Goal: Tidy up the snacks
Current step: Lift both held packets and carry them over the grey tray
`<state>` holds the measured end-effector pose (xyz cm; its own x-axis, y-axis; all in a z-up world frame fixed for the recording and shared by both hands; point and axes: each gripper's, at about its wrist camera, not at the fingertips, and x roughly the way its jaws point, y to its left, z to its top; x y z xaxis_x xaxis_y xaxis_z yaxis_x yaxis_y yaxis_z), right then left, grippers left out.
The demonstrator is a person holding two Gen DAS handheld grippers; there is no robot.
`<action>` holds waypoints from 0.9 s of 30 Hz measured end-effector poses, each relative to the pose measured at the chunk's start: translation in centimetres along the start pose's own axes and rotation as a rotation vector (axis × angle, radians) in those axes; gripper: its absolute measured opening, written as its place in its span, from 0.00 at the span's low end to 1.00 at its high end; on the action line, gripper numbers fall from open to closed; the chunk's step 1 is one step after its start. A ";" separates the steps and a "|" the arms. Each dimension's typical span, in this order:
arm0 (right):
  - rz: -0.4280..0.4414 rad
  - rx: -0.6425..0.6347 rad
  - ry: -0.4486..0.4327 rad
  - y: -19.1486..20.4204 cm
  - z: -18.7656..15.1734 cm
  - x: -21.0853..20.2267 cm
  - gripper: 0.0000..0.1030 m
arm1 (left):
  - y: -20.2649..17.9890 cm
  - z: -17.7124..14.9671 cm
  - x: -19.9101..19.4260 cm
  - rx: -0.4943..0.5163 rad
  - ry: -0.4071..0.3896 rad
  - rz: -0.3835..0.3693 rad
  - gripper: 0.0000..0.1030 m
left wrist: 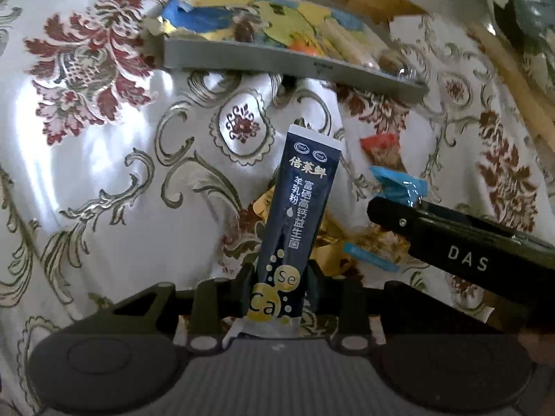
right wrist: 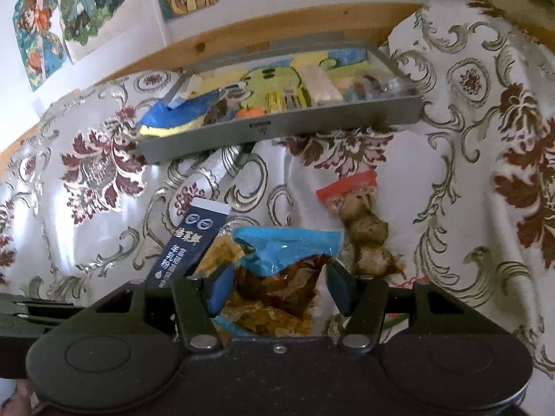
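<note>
Your left gripper is clamped on the lower end of a dark blue stick packet, which stands nearly upright between the fingers, leaning a little to the right, with most of its length free above the grip. That long free end is the weak point: the packet is thin and slick, so it could pivot or slide in the jaws if you swing it fast, and its top could catch the near wall of the grey tray if you come in too low. The tray sits on the patterned cloth beyond the packet, propped with a gap under its near edge, so a knock could rock it and shift the snacks already inside. Your right gripper has its fingers spread on either side of a blue-topped snack bag, which lies on the cloth nearer than the tray; the pads look close to the bag's sides, but I cannot tell whether they press on it. The bag is crinkly and soft, so closing on its edge alone may let it slip out. Just right of that bag lies a red-topped bag that could be dragged along. Both tools point forward toward the tray and sit close together, the right one just to the right of the stick packet, so they could bump.
</note>
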<state>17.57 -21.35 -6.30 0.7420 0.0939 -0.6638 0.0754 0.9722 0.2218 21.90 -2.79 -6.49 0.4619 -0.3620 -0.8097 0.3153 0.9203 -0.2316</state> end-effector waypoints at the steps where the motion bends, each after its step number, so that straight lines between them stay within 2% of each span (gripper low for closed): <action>1: 0.001 0.004 -0.007 -0.1 0.0 -0.3 0.58 | 0.0 -0.1 -0.4 -0.001 -0.013 0.005 0.32; 10: 0.015 0.027 -0.086 -0.7 1.0 -3.0 0.58 | -0.2 0.8 -2.3 -0.025 -0.146 -0.003 0.32; 16: 0.044 -0.027 -0.137 -0.1 2.9 -4.2 0.58 | 0.3 1.7 -3.1 -0.060 -0.218 -0.003 0.32; 17: 0.048 -0.040 -0.148 0.1 3.4 -4.4 0.56 | 0.4 2.0 -3.1 -0.068 -0.228 -0.002 0.32; 18: 0.053 -0.054 -0.159 0.2 3.9 -4.5 0.45 | 0.5 2.2 -3.2 -0.075 -0.237 -0.001 0.32; 23: 0.072 -0.118 -0.166 0.2 6.6 -3.4 0.44 | 1.1 3.7 -3.1 -0.105 -0.275 -0.001 0.32; 27: 0.065 -0.131 -0.152 -0.3 7.3 -1.3 0.43 | 1.6 4.4 -2.6 -0.120 -0.286 0.005 0.32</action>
<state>21.41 -23.28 -0.29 0.8354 0.1339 -0.5331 -0.0562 0.9856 0.1596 24.89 -1.07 -2.37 0.6831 -0.3683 -0.6306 0.2195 0.9271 -0.3037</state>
